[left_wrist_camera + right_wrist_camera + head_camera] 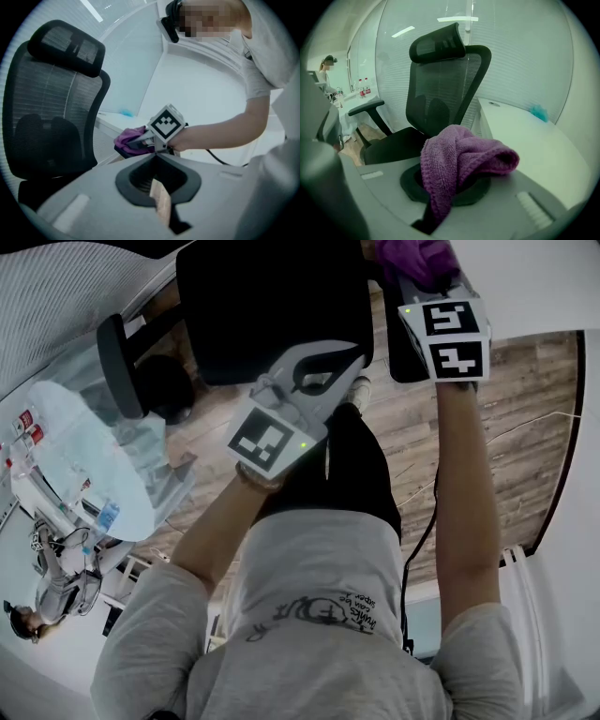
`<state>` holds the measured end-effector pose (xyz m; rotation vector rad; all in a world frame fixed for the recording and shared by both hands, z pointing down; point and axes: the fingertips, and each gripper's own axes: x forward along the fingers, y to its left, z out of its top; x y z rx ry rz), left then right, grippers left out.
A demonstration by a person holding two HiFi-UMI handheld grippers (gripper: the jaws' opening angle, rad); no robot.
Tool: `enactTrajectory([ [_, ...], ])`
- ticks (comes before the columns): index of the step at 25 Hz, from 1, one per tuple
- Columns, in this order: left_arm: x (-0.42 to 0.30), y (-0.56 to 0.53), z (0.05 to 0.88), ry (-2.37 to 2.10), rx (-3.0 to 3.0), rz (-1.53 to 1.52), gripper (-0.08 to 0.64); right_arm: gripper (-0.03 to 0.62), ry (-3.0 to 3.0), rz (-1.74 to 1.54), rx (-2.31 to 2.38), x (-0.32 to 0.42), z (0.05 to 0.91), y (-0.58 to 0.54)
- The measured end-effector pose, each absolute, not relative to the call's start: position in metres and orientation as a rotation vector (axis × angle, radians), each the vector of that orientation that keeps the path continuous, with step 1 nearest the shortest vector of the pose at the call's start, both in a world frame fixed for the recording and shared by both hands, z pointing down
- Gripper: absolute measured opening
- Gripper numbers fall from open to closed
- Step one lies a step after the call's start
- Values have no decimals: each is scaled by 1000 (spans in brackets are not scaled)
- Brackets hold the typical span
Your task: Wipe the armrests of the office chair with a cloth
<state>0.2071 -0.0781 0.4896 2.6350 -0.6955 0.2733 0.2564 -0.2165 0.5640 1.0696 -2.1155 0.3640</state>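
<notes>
A black mesh office chair stands in front of me, its seat at the top of the head view. Its left armrest sticks out at the left and also shows in the right gripper view. My right gripper is shut on a purple cloth, bunched over its jaws, and sits over the chair's right armrest. The left gripper view shows the cloth resting on that dark armrest. My left gripper hovers over the seat's front edge, jaws together and holding nothing.
A white desk with a small teal object runs along the chair's right side. A round glass table with bottles stands at the left, another person beside it. A black cable hangs over the wood floor.
</notes>
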Motion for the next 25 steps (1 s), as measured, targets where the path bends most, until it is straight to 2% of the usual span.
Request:
enactTrajectory([
  [12, 207, -78, 487, -698, 2644, 276, 0, 32, -2103, 350, 1134, 259, 561, -223],
  [25, 212, -76, 488, -695, 2632, 279, 0, 31, -2089, 386, 1143, 271, 554, -87],
])
